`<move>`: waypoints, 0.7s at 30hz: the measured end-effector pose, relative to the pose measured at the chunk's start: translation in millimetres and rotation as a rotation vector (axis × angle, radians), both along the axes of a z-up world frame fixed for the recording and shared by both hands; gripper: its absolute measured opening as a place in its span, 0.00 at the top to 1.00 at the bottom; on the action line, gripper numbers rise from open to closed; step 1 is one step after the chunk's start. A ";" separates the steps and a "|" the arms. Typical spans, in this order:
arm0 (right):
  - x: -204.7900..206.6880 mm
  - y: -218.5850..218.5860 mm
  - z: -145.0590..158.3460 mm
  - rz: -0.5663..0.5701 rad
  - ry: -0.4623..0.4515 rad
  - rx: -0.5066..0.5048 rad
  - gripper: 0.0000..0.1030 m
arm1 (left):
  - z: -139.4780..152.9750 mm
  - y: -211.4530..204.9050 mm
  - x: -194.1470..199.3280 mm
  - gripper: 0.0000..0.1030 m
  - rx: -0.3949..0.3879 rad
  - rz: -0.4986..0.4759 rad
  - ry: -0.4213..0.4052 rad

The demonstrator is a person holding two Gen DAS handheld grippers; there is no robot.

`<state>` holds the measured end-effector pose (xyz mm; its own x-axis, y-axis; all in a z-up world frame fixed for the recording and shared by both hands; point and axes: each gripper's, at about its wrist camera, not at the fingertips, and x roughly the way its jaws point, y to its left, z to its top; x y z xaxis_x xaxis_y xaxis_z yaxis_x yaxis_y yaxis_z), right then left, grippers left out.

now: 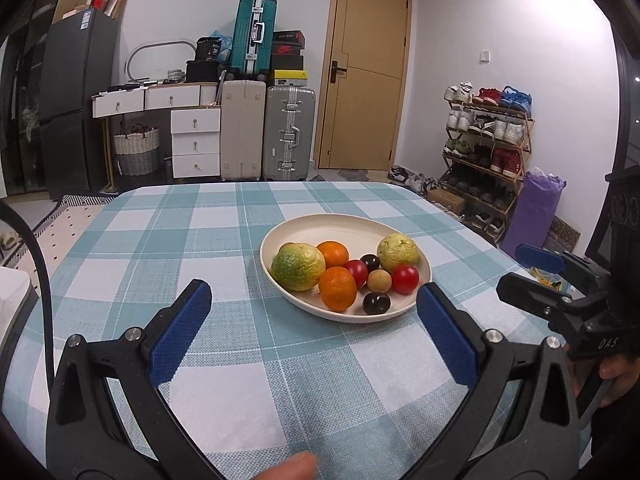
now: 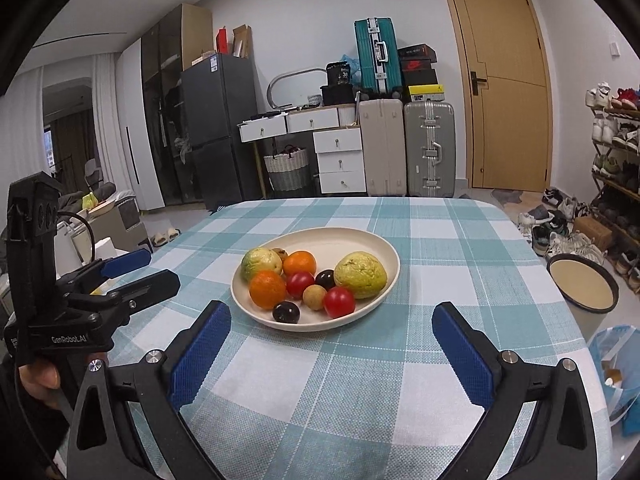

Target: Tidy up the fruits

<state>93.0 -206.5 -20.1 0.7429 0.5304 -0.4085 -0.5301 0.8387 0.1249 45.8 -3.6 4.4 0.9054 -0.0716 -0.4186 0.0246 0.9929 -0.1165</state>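
A cream oval plate (image 1: 340, 226) (image 2: 352, 240) sits mid-table and holds two green-yellow guavas (image 1: 298, 266) (image 2: 360, 275), two oranges (image 1: 337, 288) (image 2: 268, 289), two red tomatoes (image 1: 405, 279) (image 2: 339, 302), two dark plums (image 1: 376, 303) (image 2: 286, 313) and a small tan longan (image 1: 379, 280) (image 2: 314, 297). My left gripper (image 1: 314, 300) hovers just short of the plate's near rim, jaws wide open and empty. My right gripper (image 2: 331, 322) hangs equally near the rim, open with nothing between its blue pads. Each gripper shows at the edge of the other's view, the right gripper (image 1: 532, 276) and the left gripper (image 2: 132, 268).
The table (image 1: 224, 360) (image 2: 440, 240) wears a teal-and-white checked cloth. A round bin (image 2: 582, 286) and a blue bag (image 2: 618, 368) stand off its right edge. Suitcases, drawers, a fridge, a door and a shoe rack line the far walls. A fingertip (image 1: 292, 468) shows at the bottom.
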 end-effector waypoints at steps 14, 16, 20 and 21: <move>-12.1 1.9 2.7 -0.002 -0.048 -0.017 0.00 | 4.3 -9.5 -7.8 0.01 0.037 -0.008 -0.036; -13.0 2.0 3.5 -0.007 -0.056 -0.018 0.00 | 3.9 -9.3 -6.6 0.01 0.035 -0.008 -0.035; -16.1 1.5 4.1 -0.014 -0.071 -0.020 0.00 | 3.4 -9.7 -6.5 0.01 0.033 -0.014 -0.034; -16.6 1.6 4.3 -0.015 -0.072 -0.021 0.00 | 3.0 -9.9 -5.6 0.01 0.033 -0.016 -0.033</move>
<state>76.4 -204.9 -15.8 0.7788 0.5109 -0.3640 -0.5243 0.8487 0.0694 40.2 -13.5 7.4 0.9175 -0.0727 -0.3911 0.0437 0.9956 -0.0825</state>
